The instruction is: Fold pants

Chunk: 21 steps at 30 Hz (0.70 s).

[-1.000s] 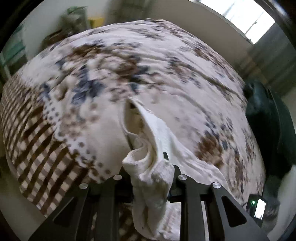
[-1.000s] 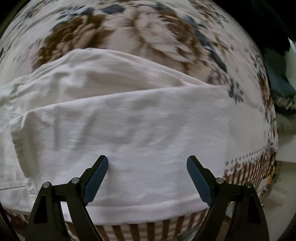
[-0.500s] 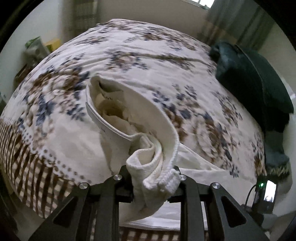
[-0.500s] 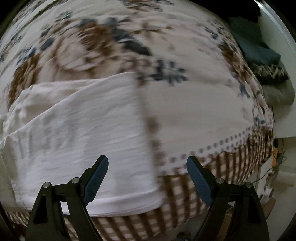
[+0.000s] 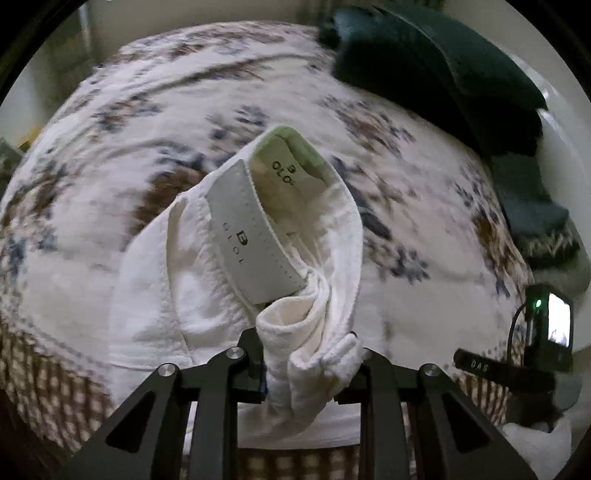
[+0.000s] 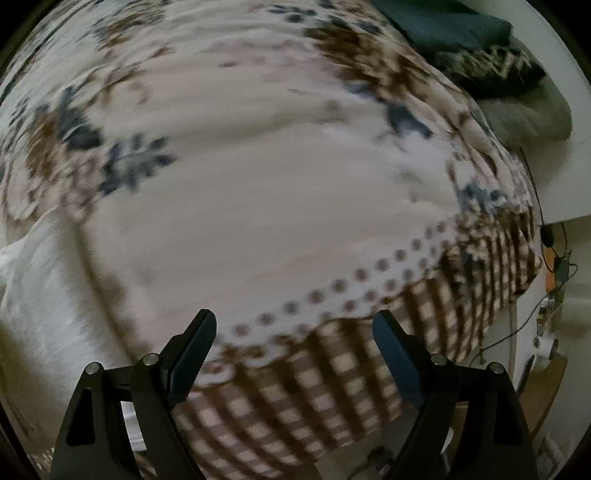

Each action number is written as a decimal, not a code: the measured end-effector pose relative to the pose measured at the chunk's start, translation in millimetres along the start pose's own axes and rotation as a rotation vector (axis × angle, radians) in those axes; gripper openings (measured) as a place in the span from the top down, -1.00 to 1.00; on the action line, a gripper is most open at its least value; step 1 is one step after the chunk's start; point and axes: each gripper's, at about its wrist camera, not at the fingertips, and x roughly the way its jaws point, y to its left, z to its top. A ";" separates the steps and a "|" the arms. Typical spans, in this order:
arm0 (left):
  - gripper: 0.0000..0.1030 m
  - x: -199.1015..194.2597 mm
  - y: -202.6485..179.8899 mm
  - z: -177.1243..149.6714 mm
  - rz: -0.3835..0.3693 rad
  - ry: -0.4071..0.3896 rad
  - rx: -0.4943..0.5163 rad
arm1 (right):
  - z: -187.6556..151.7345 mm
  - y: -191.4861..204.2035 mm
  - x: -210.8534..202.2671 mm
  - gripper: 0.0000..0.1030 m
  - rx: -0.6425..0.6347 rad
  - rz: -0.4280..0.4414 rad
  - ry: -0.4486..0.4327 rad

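Note:
The white pants [image 5: 207, 273] lie on the flowered bedspread [image 5: 424, 229], waistband up with a grey label patch [image 5: 251, 236] showing. My left gripper [image 5: 308, 354] is shut on a bunched fold of the waistband and holds it above the bed. In the right wrist view the pants [image 6: 40, 295] show only at the left edge, blurred. My right gripper [image 6: 293, 343] is open and empty above the bedspread [image 6: 295, 203], near its dotted and checked border.
Dark green pillows or blankets [image 5: 461, 74] lie at the bed's far right; they also show in the right wrist view [image 6: 450, 26]. The other gripper's body with a lit screen [image 5: 550, 325] is at right. Cables [image 6: 554, 258] hang past the bed's right edge.
My left gripper has swung right with the waistband, which has turned to show its label patch. My right gripper, open, has moved right off the pants over bare bedspread.

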 end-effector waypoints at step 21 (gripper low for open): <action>-0.08 80.3 -85.1 -32.4 0.000 0.199 0.256 | -0.9 -62.6 29.4 -0.72 0.084 0.101 0.088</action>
